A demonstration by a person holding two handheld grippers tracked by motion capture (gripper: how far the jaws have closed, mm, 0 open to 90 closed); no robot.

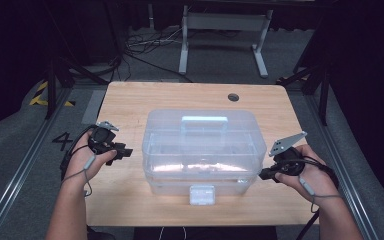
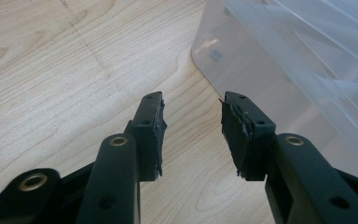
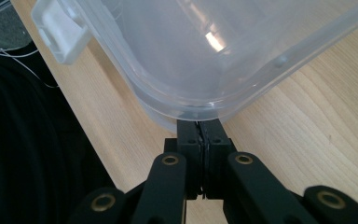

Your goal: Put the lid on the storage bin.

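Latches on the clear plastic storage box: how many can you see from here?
1. A white plastic latch sits at the middle of the clear plastic storage box's near side, facing the person; it also shows in the right gripper view. Others may be hidden on the far side.

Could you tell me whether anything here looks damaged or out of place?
Yes: the pads on the left gripper look torn and ragged at their edges. The clear storage box sits squarely on the table, lid on.

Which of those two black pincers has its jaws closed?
The right gripper, its jaws pressed together at the clear plastic box's right corner. The left gripper stands open over the bare wooden table.
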